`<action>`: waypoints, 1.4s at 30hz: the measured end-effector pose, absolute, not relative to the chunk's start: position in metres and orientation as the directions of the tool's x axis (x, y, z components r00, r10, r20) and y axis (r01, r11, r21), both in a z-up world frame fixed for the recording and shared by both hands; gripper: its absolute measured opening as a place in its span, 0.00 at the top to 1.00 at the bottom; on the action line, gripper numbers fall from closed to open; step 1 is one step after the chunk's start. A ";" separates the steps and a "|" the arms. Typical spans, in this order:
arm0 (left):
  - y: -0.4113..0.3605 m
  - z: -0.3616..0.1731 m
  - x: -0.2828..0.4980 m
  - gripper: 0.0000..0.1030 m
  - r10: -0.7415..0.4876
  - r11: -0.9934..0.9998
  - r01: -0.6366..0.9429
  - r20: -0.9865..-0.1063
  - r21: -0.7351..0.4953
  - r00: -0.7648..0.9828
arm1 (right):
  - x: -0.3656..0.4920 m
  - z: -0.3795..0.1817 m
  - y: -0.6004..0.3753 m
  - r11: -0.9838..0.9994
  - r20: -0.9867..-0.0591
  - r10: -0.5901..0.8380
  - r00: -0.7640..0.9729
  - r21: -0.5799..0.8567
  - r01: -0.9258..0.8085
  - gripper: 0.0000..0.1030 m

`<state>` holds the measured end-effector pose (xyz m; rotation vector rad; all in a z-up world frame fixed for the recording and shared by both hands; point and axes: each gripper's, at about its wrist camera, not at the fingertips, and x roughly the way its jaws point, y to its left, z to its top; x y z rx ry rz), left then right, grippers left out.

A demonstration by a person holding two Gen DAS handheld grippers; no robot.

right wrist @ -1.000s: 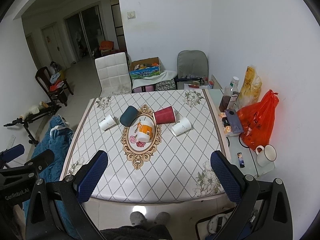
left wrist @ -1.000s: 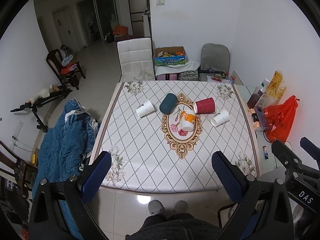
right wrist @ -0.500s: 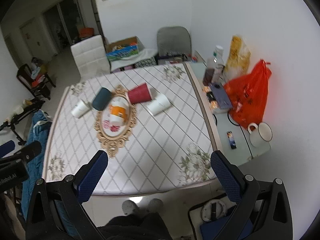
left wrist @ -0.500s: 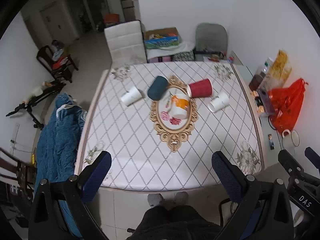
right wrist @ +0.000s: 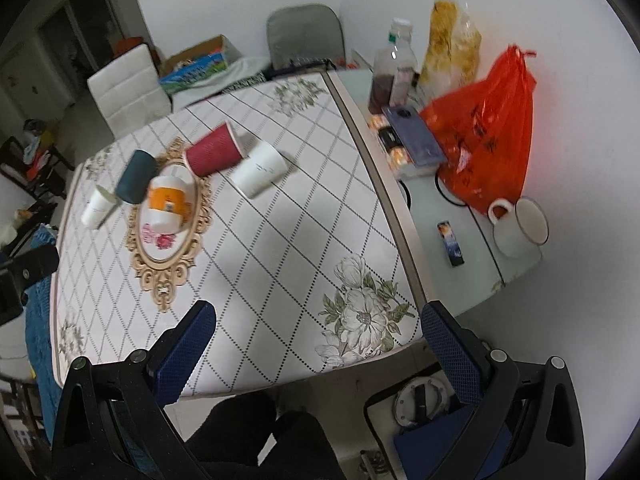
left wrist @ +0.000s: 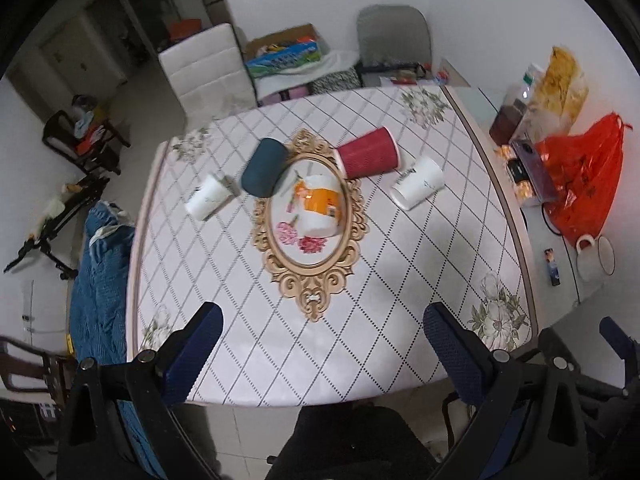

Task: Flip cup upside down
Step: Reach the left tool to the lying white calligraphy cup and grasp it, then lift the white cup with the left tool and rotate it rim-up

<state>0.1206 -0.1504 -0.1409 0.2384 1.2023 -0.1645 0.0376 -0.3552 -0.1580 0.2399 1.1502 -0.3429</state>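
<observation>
Several cups lie on their sides in the middle of the table (left wrist: 400,300): a small white cup (left wrist: 206,201), a dark teal cup (left wrist: 264,167), an orange-and-white cup (left wrist: 319,210) on the gold oval print, a red cup (left wrist: 370,153) and a white cup (left wrist: 418,182). They also show in the right wrist view: red cup (right wrist: 214,155), white cup (right wrist: 259,174), orange-and-white cup (right wrist: 166,202). My left gripper (left wrist: 320,356) is open and empty over the table's near edge. My right gripper (right wrist: 316,354) is open and empty over the near right corner.
A side table (right wrist: 460,236) on the right holds a red plastic bag (right wrist: 484,140), a bottle (right wrist: 394,72), a white mug (right wrist: 520,228) and small boxes. A white chair (left wrist: 204,72) and a grey chair (left wrist: 394,36) stand behind the table. A blue blanket (left wrist: 100,280) lies at left.
Both grippers have moved forward and down toward the table and stayed open. The right wrist view has swung to the right. The cups have not moved.
</observation>
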 end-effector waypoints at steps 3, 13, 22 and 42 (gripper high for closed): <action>-0.166 -0.155 0.138 0.00 0.008 0.954 0.279 -0.944 0.106 0.331 | 0.046 -0.176 -0.365 0.912 -0.934 -0.137 0.331 0.012 0.411 0.00; -0.212 -0.198 0.202 0.00 0.027 0.914 0.380 -0.958 0.139 0.286 | 0.078 -0.231 -0.390 0.870 -0.965 -0.137 0.222 -0.010 0.494 0.00; -0.248 -0.242 0.258 0.00 0.061 0.871 0.464 -0.972 0.163 0.228 | 0.116 -0.280 -0.411 0.836 -0.985 -0.122 0.123 -0.035 0.548 0.00; -0.356 -0.336 0.320 0.00 0.119 0.603 0.772 -0.979 0.203 0.165 | 0.176 -0.350 -0.433 0.787 -0.995 -0.102 -0.005 -0.084 0.611 0.00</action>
